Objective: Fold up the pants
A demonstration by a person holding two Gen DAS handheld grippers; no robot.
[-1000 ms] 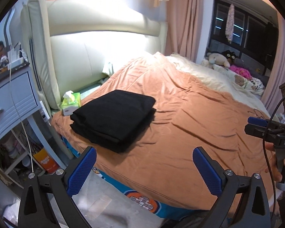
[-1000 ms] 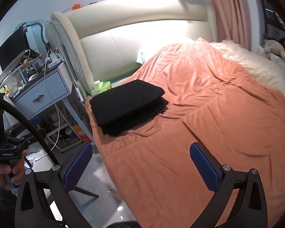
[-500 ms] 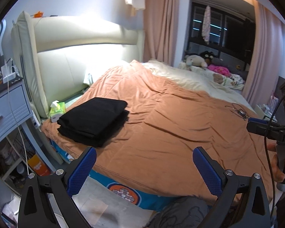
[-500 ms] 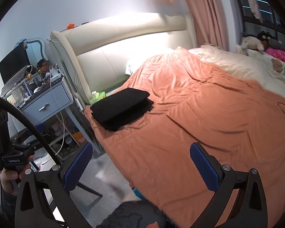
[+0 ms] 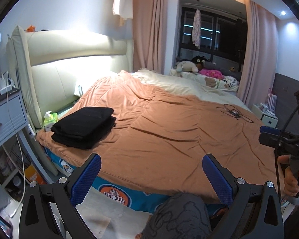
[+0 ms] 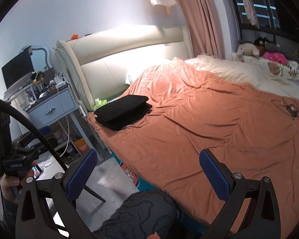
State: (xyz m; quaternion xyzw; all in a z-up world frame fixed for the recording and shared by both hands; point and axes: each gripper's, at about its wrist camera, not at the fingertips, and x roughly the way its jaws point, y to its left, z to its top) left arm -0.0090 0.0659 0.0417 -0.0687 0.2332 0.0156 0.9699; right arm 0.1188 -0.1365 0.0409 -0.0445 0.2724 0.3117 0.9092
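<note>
Pants [image 5: 83,127] are sitting as a neat black stack at the left middle of the left wrist view, on the near corner of the bed [image 5: 169,139], just beside the green tissue box [image 5: 49,117] by the headboard. From the right wrist view the same stack is lying left of centre, layers squared one on another. Folding is looking finished to me; nothing loose is trailing from the pile, and no other garment is waiting on the orange cover.

Left tool [image 5: 151,171] is hanging at the bottom of its frame with its blue pads spread wide apart, gripping nothing, well apart from the stack. Right tool [image 6: 147,171] is showing the same: pads wide apart, empty, out over the bed's edge and the person's patterned knee [image 6: 141,215]. What is left, I judge, is at most a tidy-up.

Writing now: a white label on the right tool's handle at the right edge of the left view is reading something like "DAS", cut off. The label on the left tool's handle, lower left of the right view, is too blurred to read. A sheet with a round check-patterned print is peeking from under the cover, no words legible.
</note>
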